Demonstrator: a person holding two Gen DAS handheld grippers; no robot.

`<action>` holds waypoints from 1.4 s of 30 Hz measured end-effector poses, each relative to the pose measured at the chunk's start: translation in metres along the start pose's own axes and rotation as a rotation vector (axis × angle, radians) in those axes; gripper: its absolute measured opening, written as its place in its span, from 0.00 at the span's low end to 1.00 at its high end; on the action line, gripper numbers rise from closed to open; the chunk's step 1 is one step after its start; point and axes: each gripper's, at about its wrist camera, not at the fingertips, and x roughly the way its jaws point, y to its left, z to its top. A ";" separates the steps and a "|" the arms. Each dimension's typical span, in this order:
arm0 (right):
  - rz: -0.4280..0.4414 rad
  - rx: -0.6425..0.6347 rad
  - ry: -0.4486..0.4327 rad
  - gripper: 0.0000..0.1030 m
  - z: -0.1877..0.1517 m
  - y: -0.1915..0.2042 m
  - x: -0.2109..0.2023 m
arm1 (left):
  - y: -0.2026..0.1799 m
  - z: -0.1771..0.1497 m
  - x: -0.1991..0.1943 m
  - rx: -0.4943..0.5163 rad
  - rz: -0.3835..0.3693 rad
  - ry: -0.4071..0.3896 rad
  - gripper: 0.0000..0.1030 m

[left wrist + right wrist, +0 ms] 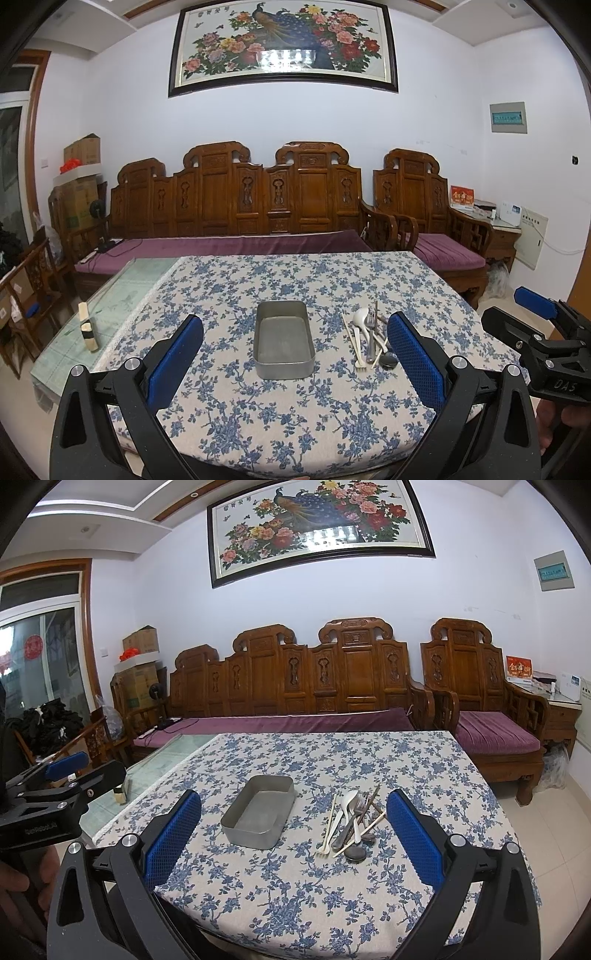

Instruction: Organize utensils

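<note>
Left gripper [293, 345]: hovered above the near table edge, blue-padded jaws wide apart, nothing between them.
Small wooden block [88, 328]: stood on the bare glass strip left of the cloth; what it was could not be told.
Metal tray [284, 339]: empty, on the floral tablecloth [258, 417], mid-table.
Utensils [369, 338]: a loose heap just right of the tray, apart from it, with a white spoon [349, 800], a metal fork [360, 805], chopsticks and a cream fork [327, 836].
Right gripper [293, 829]: jaws spread wide, empty, over the near edge.
</note>
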 end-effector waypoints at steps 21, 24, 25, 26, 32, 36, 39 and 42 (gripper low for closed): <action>0.004 -0.005 -0.009 0.98 0.012 0.009 -0.011 | -0.002 0.003 -0.006 0.007 0.000 -0.012 0.94; 0.003 -0.004 -0.010 0.98 0.012 0.009 -0.011 | -0.003 0.003 -0.006 0.008 0.000 -0.011 0.94; 0.003 -0.004 -0.010 0.98 0.010 0.009 -0.011 | -0.003 0.003 -0.006 0.009 -0.002 -0.008 0.94; 0.002 -0.003 -0.010 0.98 0.011 0.009 -0.011 | -0.004 0.004 -0.005 0.010 -0.002 -0.006 0.94; 0.002 -0.005 -0.007 0.98 0.002 0.002 -0.005 | -0.003 0.001 0.004 0.013 -0.011 0.021 0.94; 0.015 -0.004 0.010 0.96 -0.002 -0.006 0.005 | -0.005 -0.005 0.020 0.025 -0.025 0.056 0.94; 0.020 0.000 0.026 0.91 -0.006 -0.013 0.016 | -0.007 -0.010 0.033 0.028 -0.036 0.085 0.94; 0.015 -0.012 0.054 0.86 -0.012 -0.019 0.032 | -0.009 -0.017 0.052 0.031 -0.057 0.120 0.94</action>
